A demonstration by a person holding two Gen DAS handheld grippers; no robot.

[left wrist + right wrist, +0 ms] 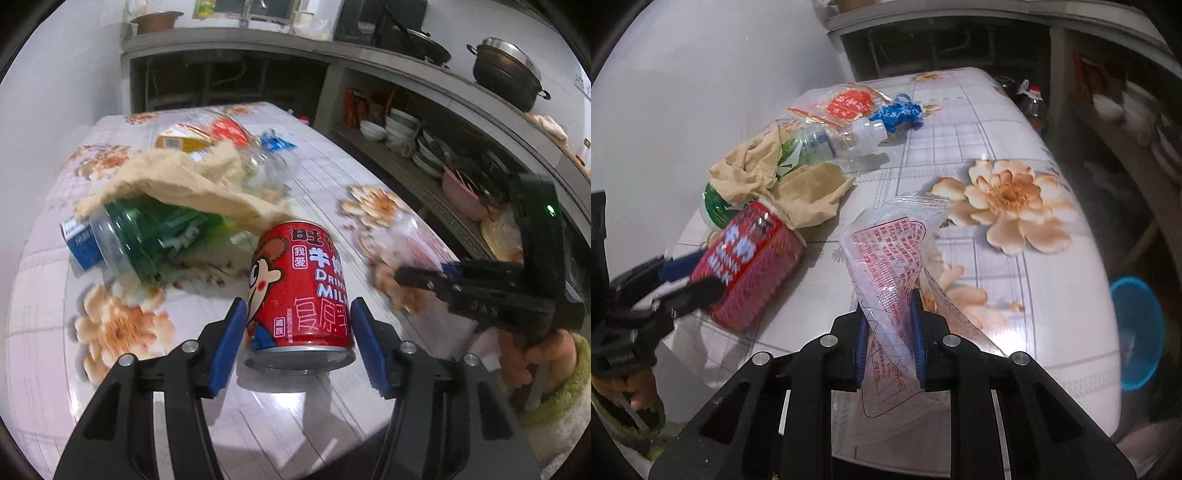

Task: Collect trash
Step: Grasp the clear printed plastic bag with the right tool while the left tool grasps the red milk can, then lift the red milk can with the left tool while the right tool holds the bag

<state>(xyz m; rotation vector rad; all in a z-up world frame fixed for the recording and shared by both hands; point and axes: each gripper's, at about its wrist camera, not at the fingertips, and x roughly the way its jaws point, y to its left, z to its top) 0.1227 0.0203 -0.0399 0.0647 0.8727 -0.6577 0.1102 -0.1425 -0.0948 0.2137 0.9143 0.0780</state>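
A kitchen table [1052, 295] covered in a glossy floral cloth carries a scatter of rubbish, and collecting it appears to be at an early stage.

Along the table's left edge lies a heap: a blue and white carton [79, 243], a green plastic bottle [147, 240] on its side, and a crumpled beige paper napkin [177, 184] draped over it. Behind, toward the far edge, lie a clear bottle with a white cap [846, 138], a red and clear wrapper [849, 103] and a crumpled blue wrapper [901, 114].

Near the table's front edge, the left gripper [297, 332] has its blue pads on either side of a red milk can [301, 288]. The jaws are closed on the can, which looks tilted and possibly lifted; its base seems off the cloth.

To the right, the right gripper [888, 339] is clamped on a clear plastic bag with red print [886, 266], held above the table.

A blue basket [1137, 332] sits on the floor past the table's right edge, perhaps the bin. Its contents cannot be made out. Judging from this, two pieces are in hand and the heap remains.
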